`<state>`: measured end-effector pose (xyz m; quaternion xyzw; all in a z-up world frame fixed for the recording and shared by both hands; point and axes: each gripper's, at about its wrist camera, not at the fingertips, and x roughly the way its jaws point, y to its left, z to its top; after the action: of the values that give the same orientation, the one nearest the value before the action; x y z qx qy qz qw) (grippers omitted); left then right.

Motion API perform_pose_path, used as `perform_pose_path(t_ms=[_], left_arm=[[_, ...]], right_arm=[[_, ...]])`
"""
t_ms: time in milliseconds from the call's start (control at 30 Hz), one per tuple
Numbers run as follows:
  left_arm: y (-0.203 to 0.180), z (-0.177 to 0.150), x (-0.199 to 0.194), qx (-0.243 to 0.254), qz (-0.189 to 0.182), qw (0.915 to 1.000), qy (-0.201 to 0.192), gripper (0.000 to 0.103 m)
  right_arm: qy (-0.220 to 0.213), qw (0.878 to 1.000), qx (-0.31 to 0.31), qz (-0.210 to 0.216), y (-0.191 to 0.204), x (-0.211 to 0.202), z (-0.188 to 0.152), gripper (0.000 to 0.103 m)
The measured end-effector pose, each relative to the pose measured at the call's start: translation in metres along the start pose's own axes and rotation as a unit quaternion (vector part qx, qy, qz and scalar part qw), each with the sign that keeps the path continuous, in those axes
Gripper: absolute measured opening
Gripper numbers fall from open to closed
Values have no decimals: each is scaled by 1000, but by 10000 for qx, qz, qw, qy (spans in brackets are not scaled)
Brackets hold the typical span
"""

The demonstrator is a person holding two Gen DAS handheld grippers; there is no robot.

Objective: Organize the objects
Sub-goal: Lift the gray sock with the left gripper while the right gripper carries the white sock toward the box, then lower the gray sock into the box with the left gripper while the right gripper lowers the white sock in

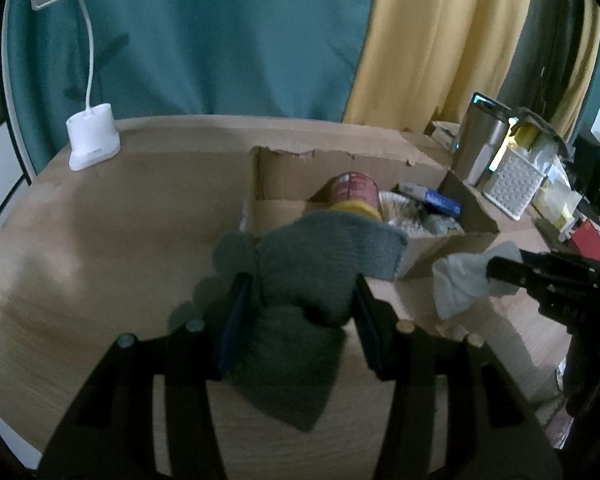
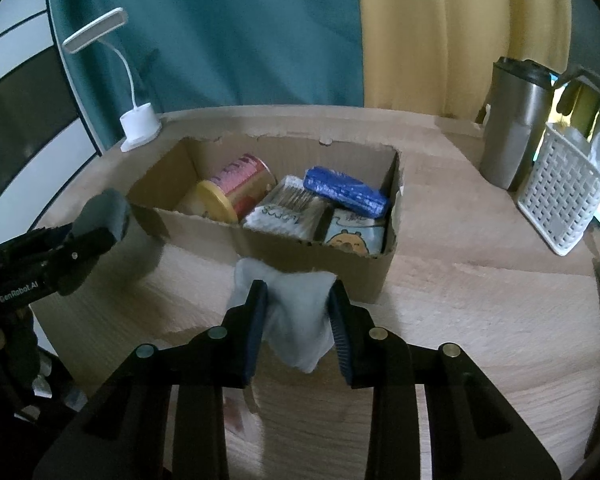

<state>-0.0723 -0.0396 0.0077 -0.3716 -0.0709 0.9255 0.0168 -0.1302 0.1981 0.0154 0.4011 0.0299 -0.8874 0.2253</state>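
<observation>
Got a sock in each claw right now: my left claw [image 1: 300, 312] is clamped on the dark grey-green sock [image 1: 320, 264], my right claw [image 2: 298, 312] on the pale grey sock [image 2: 296, 320]. Both hang just short of the cardboard box [image 2: 316, 250] on the table [image 2: 480, 320] (can, cotton swabs and packets already inside), so I'd guess they go in next.

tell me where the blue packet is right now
In the right wrist view the blue packet lies inside the cardboard box, toward its right end, resting on the cotton swab pack and just behind the cartoon bear pack.
</observation>
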Motion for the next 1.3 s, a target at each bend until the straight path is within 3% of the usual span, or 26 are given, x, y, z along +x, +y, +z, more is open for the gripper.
perform_pose_path(t_ms=[1300], left_arm=[[-5, 54, -10, -82, -149, 9987, -476, 51]], right_arm=[[-553, 9983, -205, 6, -3, -38, 42, 32]])
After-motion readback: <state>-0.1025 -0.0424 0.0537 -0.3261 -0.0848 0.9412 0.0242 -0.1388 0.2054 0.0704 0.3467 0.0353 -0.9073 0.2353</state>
